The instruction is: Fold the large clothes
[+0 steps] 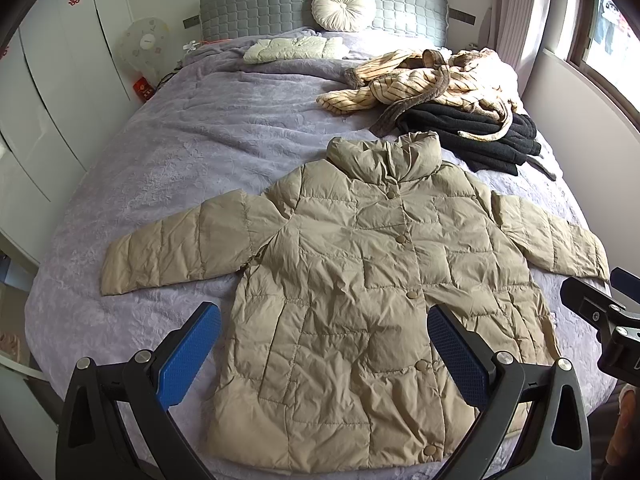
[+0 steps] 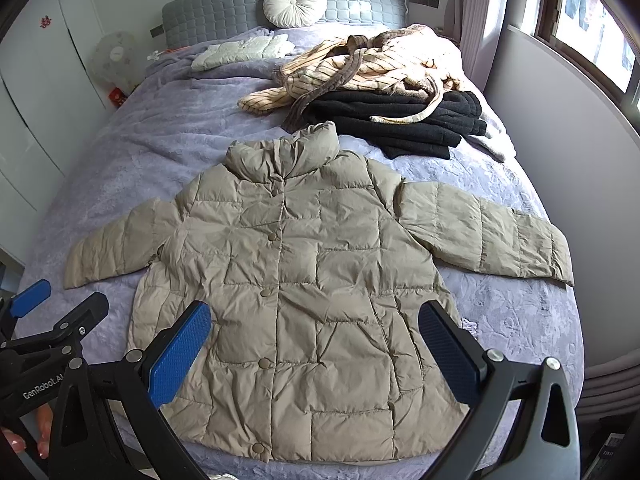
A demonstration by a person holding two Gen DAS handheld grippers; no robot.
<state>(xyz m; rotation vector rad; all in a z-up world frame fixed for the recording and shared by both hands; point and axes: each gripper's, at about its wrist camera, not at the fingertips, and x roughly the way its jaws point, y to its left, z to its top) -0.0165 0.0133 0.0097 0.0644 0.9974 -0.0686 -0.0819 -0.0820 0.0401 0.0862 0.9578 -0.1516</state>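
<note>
- A tan puffer jacket [image 1: 352,280] lies flat, buttoned, sleeves spread, on the bed [image 1: 160,160].
- Left gripper [image 1: 324,356] and right gripper [image 2: 314,354] hover above its hem, fingers spread apart, grasping nothing.
- Striped robe [image 1: 420,80] and black garment [image 1: 480,136] lie piled beyond the collar.

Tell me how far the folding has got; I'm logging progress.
Done: the puffer jacket lies spread flat and buttoned on the bed.
In hand: nothing; the left hand-held gripper and right hand-held gripper are open above it.
Left: every fold, then the striped robe.
</note>
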